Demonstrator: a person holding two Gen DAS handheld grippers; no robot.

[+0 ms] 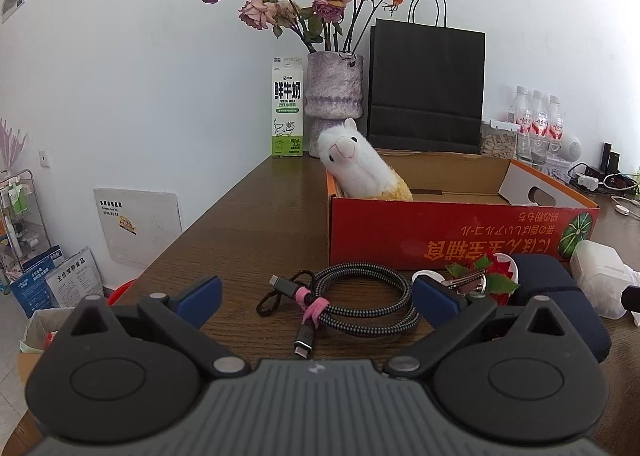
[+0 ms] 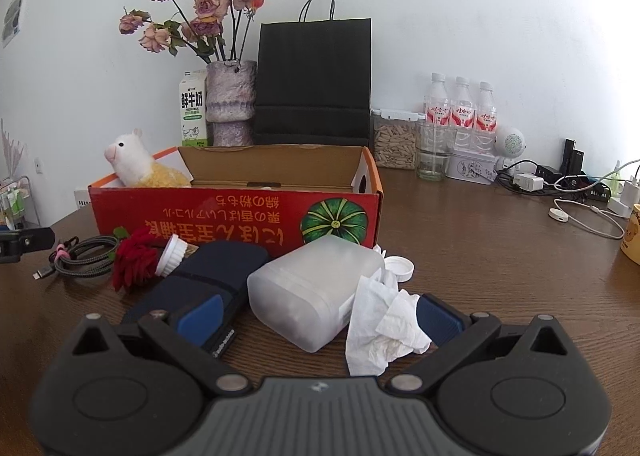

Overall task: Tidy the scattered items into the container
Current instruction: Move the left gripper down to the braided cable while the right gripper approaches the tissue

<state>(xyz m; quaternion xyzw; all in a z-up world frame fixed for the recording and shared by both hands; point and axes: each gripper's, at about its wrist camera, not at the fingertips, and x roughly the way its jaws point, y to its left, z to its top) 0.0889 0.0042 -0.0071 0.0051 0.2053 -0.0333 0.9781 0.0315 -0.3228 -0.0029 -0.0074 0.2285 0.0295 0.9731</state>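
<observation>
A red cardboard box [image 1: 460,234] [image 2: 236,216] stands open on the wooden table, with a white alpaca plush [image 1: 360,164] [image 2: 132,160] leaning in its left end. In front of it lie a coiled braided cable [image 1: 352,298] [image 2: 80,256], a red artificial rose [image 1: 492,276] [image 2: 134,260], a dark blue case [image 1: 560,304] [image 2: 208,276], a translucent plastic jar [image 2: 316,288] [image 1: 600,280] on its side, its white lid [image 2: 400,267] and a crumpled tissue [image 2: 384,328]. My left gripper [image 1: 316,300] is open just before the cable. My right gripper [image 2: 318,316] is open around the jar.
At the back stand a milk carton [image 1: 287,108], a vase of dried roses [image 1: 334,86], a black paper bag [image 1: 426,88], water bottles [image 2: 460,112], a seed jar [image 2: 394,144] and a glass [image 2: 432,156]. Chargers and cables [image 2: 568,192] lie at the right.
</observation>
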